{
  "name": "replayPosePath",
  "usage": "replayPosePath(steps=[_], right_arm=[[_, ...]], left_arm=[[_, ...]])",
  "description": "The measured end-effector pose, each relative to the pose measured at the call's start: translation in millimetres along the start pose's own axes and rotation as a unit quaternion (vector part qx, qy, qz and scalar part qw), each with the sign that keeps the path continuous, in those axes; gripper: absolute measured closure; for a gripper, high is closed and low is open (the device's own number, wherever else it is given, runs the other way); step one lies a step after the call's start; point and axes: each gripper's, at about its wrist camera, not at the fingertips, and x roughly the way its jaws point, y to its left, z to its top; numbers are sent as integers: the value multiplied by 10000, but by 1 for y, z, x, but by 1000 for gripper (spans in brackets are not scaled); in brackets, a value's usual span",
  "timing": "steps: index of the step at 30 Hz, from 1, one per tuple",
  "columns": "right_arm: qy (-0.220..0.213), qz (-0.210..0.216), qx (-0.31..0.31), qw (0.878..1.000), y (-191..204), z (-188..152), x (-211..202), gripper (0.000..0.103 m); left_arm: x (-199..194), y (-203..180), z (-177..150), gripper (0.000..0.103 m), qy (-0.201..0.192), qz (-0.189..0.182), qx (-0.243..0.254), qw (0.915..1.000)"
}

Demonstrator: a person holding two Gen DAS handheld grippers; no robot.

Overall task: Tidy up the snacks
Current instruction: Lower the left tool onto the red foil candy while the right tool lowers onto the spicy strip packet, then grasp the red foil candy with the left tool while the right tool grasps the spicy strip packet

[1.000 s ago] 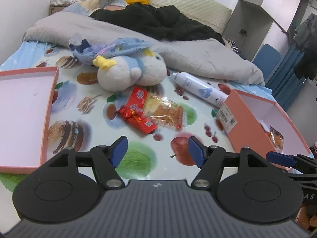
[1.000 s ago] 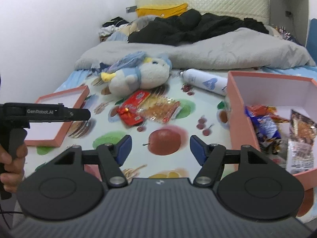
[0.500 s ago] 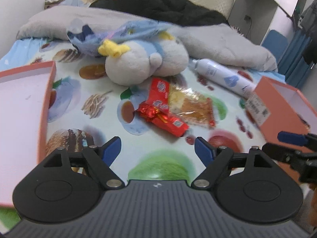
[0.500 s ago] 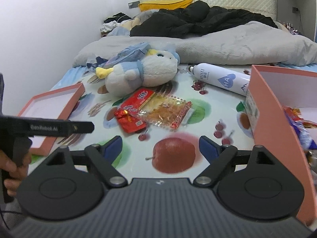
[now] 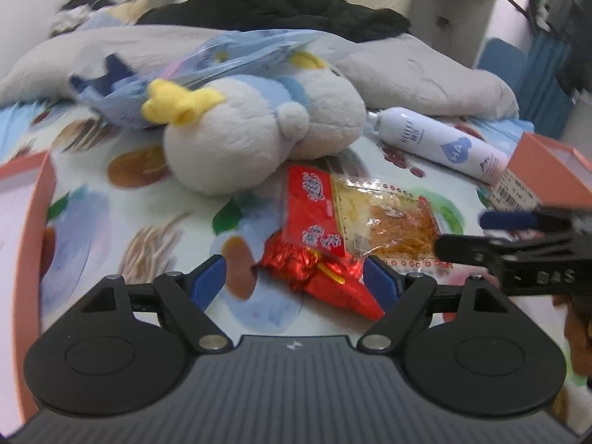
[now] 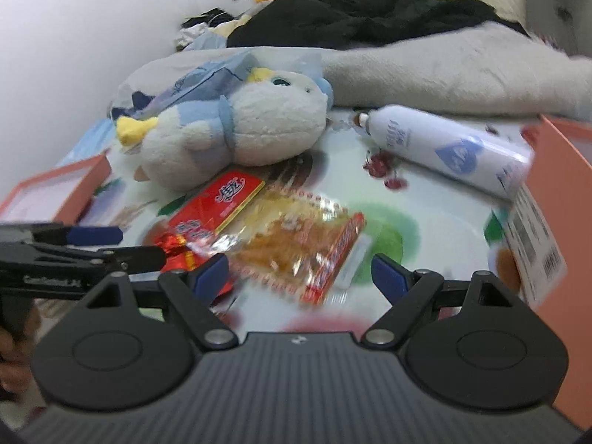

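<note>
A red foil snack packet [image 5: 325, 277] lies on the fruit-print sheet, under a red-and-clear packet of orange snacks [image 5: 373, 218]. My left gripper [image 5: 294, 281] is open, its jaws either side of the red foil packet's near end. My right gripper [image 6: 301, 272] is open, low over the near edge of the clear packet [image 6: 299, 240]; the red foil packet [image 6: 185, 244] lies to its left. Each gripper shows in the other's view, the right one [image 5: 510, 229] and the left one [image 6: 96, 244].
A plush toy [image 5: 259, 133] lies just behind the snacks. A white spray bottle [image 5: 440, 144] lies at the right. An orange box [image 6: 566, 192] stands at the right, its lid [image 5: 26, 199] at the left. A grey blanket [image 5: 425, 77] and dark clothes lie behind.
Both grippers have moved forward and down onto the snack packets, which now fill the space between the fingers. Both stay open.
</note>
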Motion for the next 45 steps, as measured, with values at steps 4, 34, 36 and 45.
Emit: replayPosePath(steps=[4,34,36,45], right_arm=[[249,47,-232,9994,-6,9,27,17],[475,268,-395,9977,6,4,30,69],[455,268,-262,9983,5,3,23,70],[388,-118,109,9991,-14,0,-10,71]], left_arm=[[14,0,3,19,66,-121,257,9996],[12,-16,-10,63,440,-457,256,9977],[3,-16,-11,65,440,-517,83,9977],[-34,-20,-27,65,509,-309,-314,9977]])
